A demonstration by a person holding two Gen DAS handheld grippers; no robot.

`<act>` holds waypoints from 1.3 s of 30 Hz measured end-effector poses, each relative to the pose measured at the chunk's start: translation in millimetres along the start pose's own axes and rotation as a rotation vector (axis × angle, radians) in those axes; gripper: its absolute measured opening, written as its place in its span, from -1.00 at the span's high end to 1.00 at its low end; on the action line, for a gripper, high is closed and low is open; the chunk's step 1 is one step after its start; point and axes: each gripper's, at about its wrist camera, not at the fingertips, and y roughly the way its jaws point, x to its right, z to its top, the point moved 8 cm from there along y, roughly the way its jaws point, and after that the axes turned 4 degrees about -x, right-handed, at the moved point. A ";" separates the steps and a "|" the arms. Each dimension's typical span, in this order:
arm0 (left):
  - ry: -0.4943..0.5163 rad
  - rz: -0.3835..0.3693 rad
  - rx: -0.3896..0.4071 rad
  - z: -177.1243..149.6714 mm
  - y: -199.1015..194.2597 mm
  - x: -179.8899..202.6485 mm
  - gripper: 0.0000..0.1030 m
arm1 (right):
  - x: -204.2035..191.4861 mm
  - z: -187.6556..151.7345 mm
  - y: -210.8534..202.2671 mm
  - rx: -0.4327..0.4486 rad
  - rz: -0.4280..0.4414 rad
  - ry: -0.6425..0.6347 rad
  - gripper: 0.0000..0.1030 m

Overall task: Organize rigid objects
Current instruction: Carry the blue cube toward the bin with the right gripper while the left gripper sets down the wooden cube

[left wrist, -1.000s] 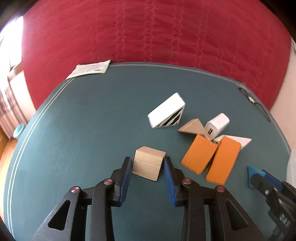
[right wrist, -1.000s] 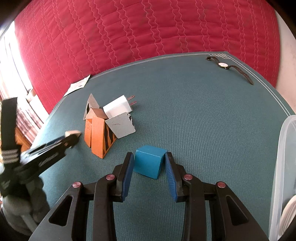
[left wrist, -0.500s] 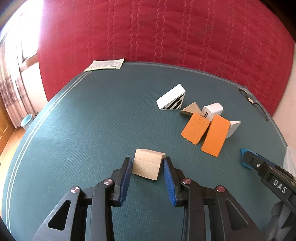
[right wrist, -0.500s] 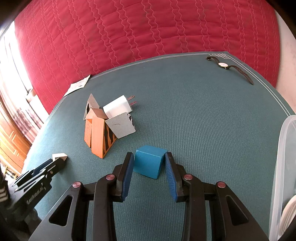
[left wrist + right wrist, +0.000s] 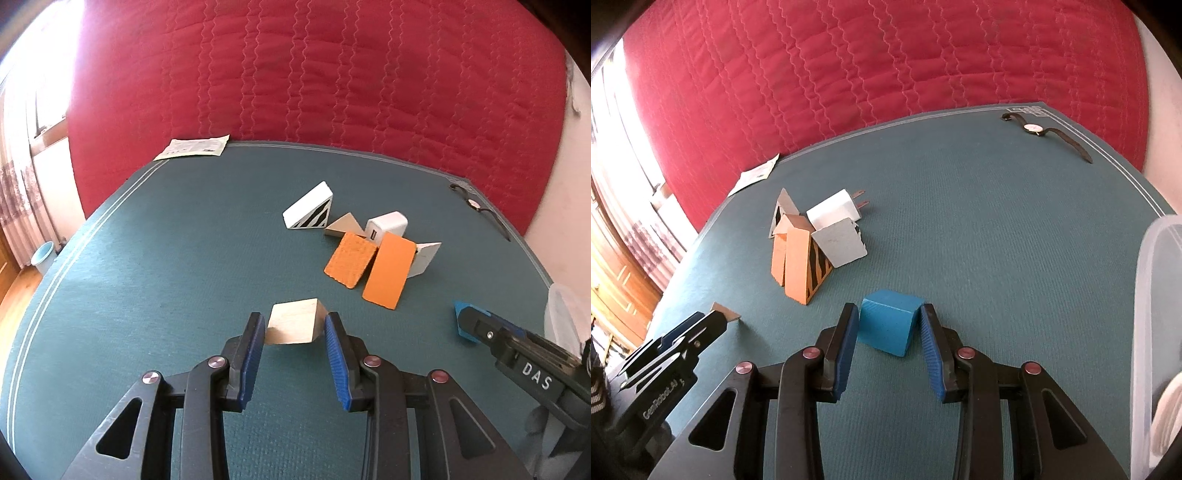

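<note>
Wooden block [image 5: 291,320] clamped between left fingers [image 5: 255,345], blue block [image 5: 888,325] between right fingers [image 5: 931,343]

Matt pale wood cube [image 5: 292,320]; matt blue block [image 5: 889,325]. Ribbed green mat [image 5: 166,258], quilted red cloth [image 5: 332,74] behind. Smooth white plastic charger [image 5: 834,214] with metal prongs. Translucent plastic bin [image 5: 1156,295].

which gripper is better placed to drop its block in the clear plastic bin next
Right. The right gripper holds the blue block with the clear bin just beside it; the left gripper, holding the wooden block, sits farther away.
</note>
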 end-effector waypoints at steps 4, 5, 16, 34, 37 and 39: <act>0.000 -0.019 0.001 -1.6 -2.5 4.4 0.31 | -0.6 -7.7 -7.7 0.005 -0.006 0.003 0.32; 0.002 -0.021 0.002 -2.7 -3.9 5.9 0.33 | -1.7 -10.4 -10.3 0.008 -0.009 0.001 0.32; 0.022 -0.033 0.011 -5.6 -9.7 15.5 0.36 | 3.2 -17.4 -49.8 0.059 -0.005 0.006 0.32; -0.001 -0.034 -0.021 -13.6 -5.0 8.7 0.46 | 68.2 -18.4 -134.5 0.209 -0.143 0.099 0.32; -0.010 -0.028 -0.035 -16.8 -1.2 6.2 -0.09 | 87.5 -18.1 -147.6 0.242 -0.198 0.125 0.32; -0.015 -0.022 -0.028 -17.1 -2.6 5.1 -0.34 | 100.4 -18.7 -154.4 0.256 -0.229 0.143 0.31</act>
